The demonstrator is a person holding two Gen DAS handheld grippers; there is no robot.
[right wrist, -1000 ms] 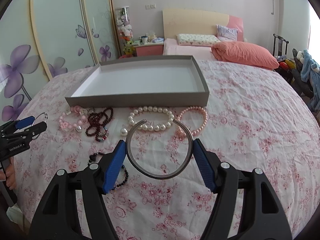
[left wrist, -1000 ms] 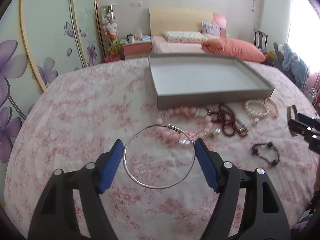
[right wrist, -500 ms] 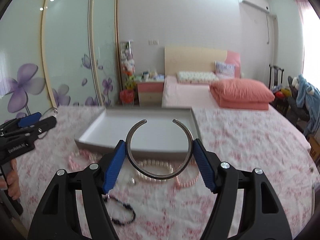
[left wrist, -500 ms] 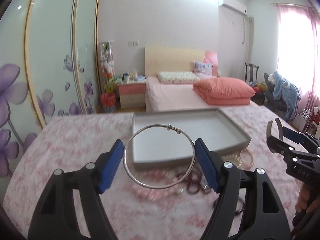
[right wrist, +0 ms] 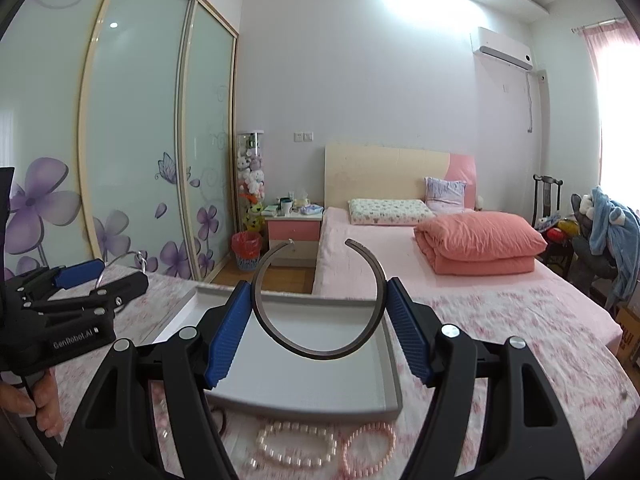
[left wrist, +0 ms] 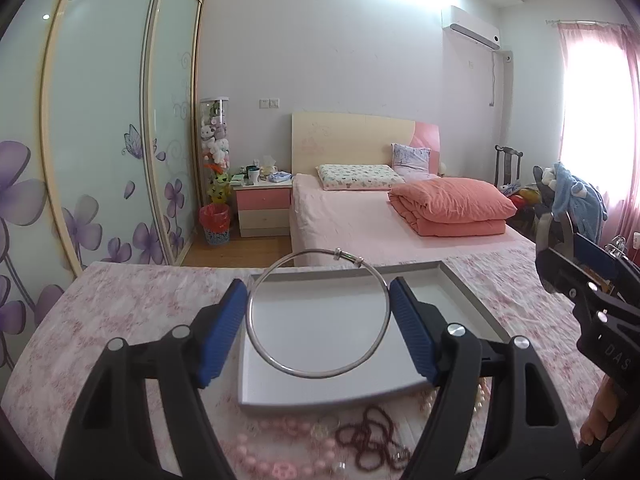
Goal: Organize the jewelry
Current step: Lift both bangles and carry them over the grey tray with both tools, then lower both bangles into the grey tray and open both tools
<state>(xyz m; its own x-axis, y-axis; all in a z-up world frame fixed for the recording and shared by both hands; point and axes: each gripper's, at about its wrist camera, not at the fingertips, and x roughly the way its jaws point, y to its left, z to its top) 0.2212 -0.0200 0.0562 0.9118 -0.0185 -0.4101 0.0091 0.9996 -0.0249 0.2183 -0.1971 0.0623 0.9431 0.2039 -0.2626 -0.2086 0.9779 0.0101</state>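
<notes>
Silver wire bangle sits gripped in left jaws, dark open cuff in right jaws; both black gripper frames hide part of the beaded bracelets.

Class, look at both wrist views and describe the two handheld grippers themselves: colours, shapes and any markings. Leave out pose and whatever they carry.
Both are alike. The left gripper has a black plastic frame with triangular cut-outs, silver round screw heads at the joints, and two fingers faced with ribbed blue pads. The right gripper matches. Seen from the side, the left gripper's body bears white lettering reading "GenRobot.AI". No cables or sleeves show.
</notes>
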